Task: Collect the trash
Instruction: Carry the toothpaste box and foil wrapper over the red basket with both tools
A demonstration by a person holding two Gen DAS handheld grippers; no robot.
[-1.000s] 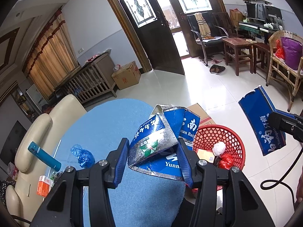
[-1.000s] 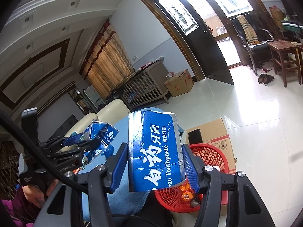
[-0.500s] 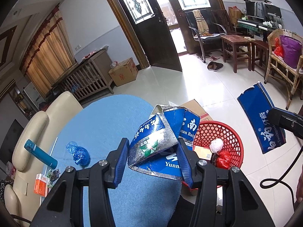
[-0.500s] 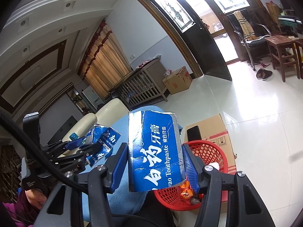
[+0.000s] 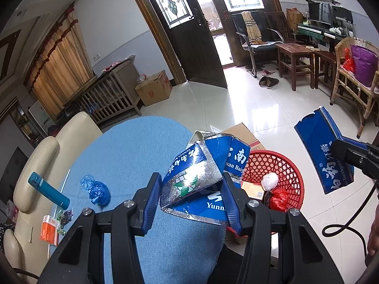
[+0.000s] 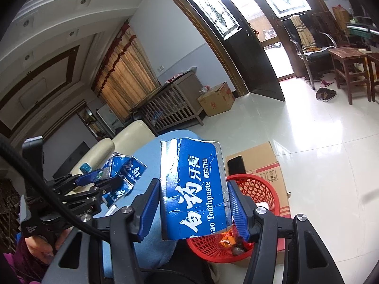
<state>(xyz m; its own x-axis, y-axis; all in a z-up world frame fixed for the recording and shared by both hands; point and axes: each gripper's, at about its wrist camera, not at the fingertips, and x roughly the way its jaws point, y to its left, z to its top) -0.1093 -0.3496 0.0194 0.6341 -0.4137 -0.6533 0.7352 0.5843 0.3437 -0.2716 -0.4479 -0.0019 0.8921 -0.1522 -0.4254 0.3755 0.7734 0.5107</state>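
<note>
The red basket already holds a few scraps, a white wad and red wrappers among them. Both torn box pieces are not yet dropped in. The left gripper clamps a crumpled box piece, blue outside and silver inside, just beside the basket's rim. The right gripper pinches a flatter toothpaste box piece above the basket. On the blue cloth beside the basket, a blue bag is left.

Glossy white tiled floor, dark door, tan curtains, cream sofa
</note>
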